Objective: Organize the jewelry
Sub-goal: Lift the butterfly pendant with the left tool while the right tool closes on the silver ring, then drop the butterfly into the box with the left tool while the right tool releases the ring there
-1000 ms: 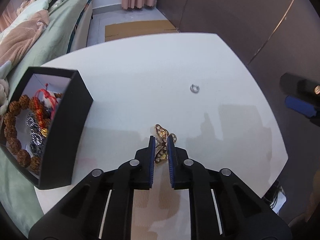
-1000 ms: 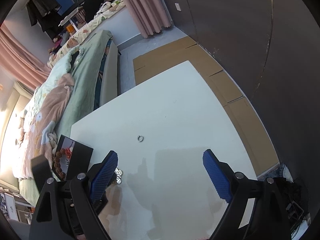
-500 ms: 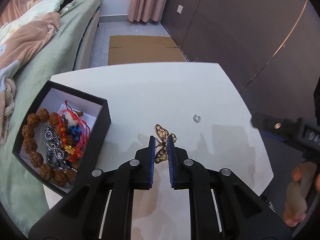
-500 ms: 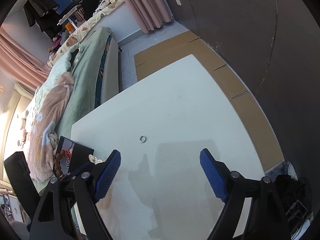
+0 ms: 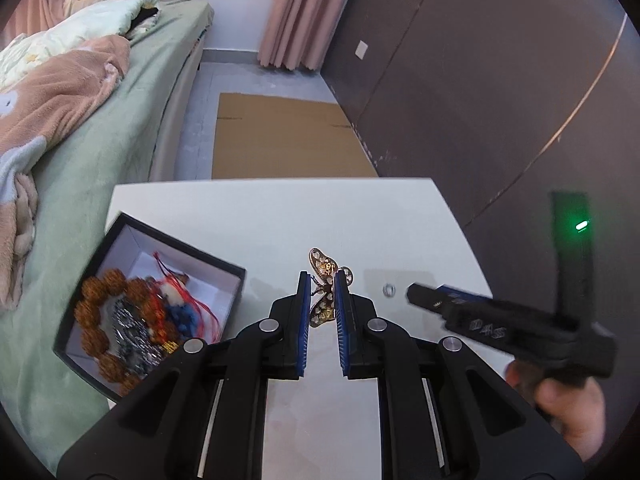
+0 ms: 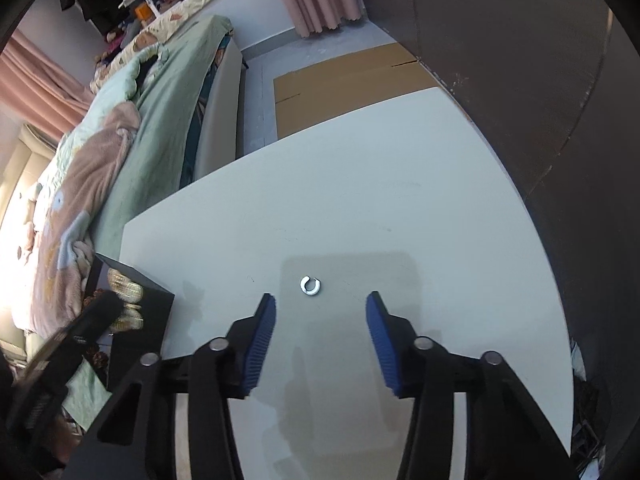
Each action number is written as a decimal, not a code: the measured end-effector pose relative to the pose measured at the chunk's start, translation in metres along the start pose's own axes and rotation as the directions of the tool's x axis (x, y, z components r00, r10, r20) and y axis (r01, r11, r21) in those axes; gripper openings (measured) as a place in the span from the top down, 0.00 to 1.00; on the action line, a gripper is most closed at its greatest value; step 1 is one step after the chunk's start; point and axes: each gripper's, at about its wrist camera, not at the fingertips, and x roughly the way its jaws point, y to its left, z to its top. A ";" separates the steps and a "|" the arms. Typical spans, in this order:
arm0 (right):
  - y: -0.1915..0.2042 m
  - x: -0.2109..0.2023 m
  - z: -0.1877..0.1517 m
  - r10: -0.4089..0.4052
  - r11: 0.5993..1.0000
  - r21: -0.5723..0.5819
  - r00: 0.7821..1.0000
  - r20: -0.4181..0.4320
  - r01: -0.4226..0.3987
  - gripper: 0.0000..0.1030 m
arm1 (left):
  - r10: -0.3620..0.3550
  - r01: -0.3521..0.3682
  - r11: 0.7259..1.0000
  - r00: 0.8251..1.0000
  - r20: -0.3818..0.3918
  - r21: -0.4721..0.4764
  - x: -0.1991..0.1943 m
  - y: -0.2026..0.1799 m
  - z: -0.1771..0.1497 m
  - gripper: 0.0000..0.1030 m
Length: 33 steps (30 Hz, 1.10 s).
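Note:
My left gripper [image 5: 322, 280] is shut on a gold butterfly brooch [image 5: 326, 270] and holds it lifted above the white table [image 5: 280, 216]. A black open box [image 5: 224, 276] with a white inside lies at the left and holds a brown bead bracelet [image 5: 94, 316], a red cord charm and silver pieces. A small silver open ring [image 6: 310, 285] lies on the table; it also shows in the left wrist view [image 5: 388, 290]. My right gripper [image 6: 320, 304] is open and empty, low over the table, with the ring just beyond its fingertips. The right gripper also shows in the left wrist view [image 5: 440, 300].
A bed with green and pink bedding [image 5: 80, 100] runs along the table's left side. A dark wall [image 5: 500, 80] stands to the right. Flat cardboard [image 5: 280, 136] lies on the floor beyond the table's far edge. The box shows in the right wrist view [image 6: 148, 320].
My left gripper has lifted the brooch off the table and risen. My right gripper has come down and forward towards the ring, with its jaws narrower than before.

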 end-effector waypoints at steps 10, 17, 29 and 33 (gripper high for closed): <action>0.024 0.031 0.009 -0.119 0.990 -0.078 0.993 -0.012 0.118 0.66 | -0.023 0.025 0.998 0.999 0.042 -0.056 -0.013 0.029 0.015 0.88; 0.040 0.037 0.009 -0.227 0.964 -0.142 0.974 0.005 0.225 0.77 | -0.019 0.023 0.997 0.998 0.052 -0.078 -0.019 0.045 0.019 0.88; 0.045 0.020 0.001 -0.173 0.975 -0.138 0.985 0.024 0.175 0.88 | 0.018 -0.009 0.992 0.997 0.069 -0.123 -0.039 0.070 0.015 0.88; 0.048 -0.004 -0.003 -0.119 0.984 -0.126 0.990 0.081 0.129 0.88 | 0.038 -0.027 0.991 0.996 0.079 -0.129 -0.049 0.076 0.011 0.87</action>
